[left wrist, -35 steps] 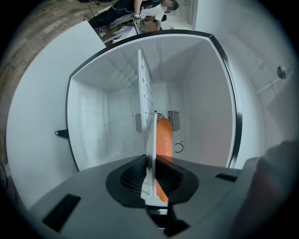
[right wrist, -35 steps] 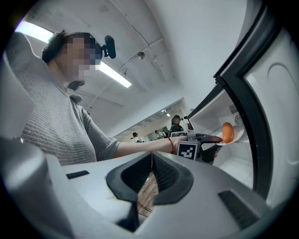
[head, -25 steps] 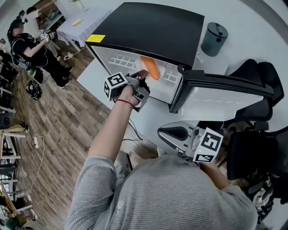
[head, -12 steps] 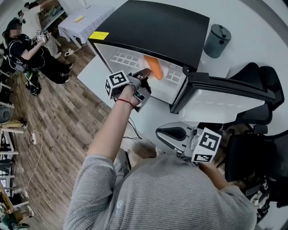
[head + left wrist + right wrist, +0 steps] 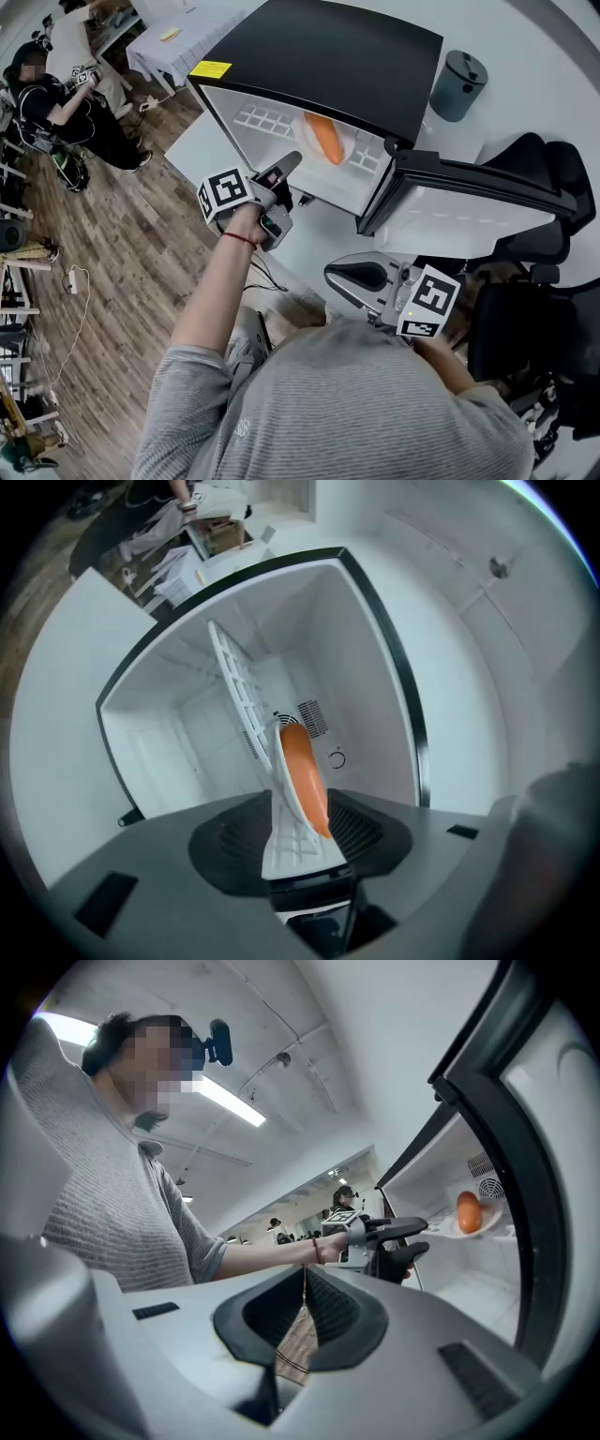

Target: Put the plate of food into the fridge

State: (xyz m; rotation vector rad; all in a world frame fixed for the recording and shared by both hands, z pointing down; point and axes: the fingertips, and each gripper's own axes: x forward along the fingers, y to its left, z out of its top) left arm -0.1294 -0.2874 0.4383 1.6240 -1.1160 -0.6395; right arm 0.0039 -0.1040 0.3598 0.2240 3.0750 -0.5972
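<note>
Wood flooring runs under a white platform that carries a small black-topped fridge [image 5: 328, 56], its door [image 5: 469, 202] swung wide to the right of the head view. Inside, on the wire shelf [image 5: 265, 122], sits the plate [image 5: 349, 142] with one long orange piece of food [image 5: 323, 138] on it, so the plate is already in the fridge. The left claw [image 5: 292, 180] hangs just outside the opening, roughly level and aimed inward. Its jaws have just been opening and now stand wide with nothing between them. The plate lies straight ahead of it and deeper in, clearly apart from the jaw tips. The food seems to lie broadside to this claw, its long axis across the opening rather than pointing out of it, though the rolled left gripper view makes this uncertain. The right claw [image 5: 354, 278] is closed and empty, held low near the person's chest. It sits just beside the lower edge of the open door, so the right hand is the nearer one for swinging the door closed, while the left hand would first need to back clear of the opening. Several things are hard to read: the left gripper view shows the plate edge-on, with its near rim hidden behind the claw's own body, and the jaw tips barely enter that view. No door handle is visible in any view, and the fridge floor below the shelf is mostly out of sight.
</note>
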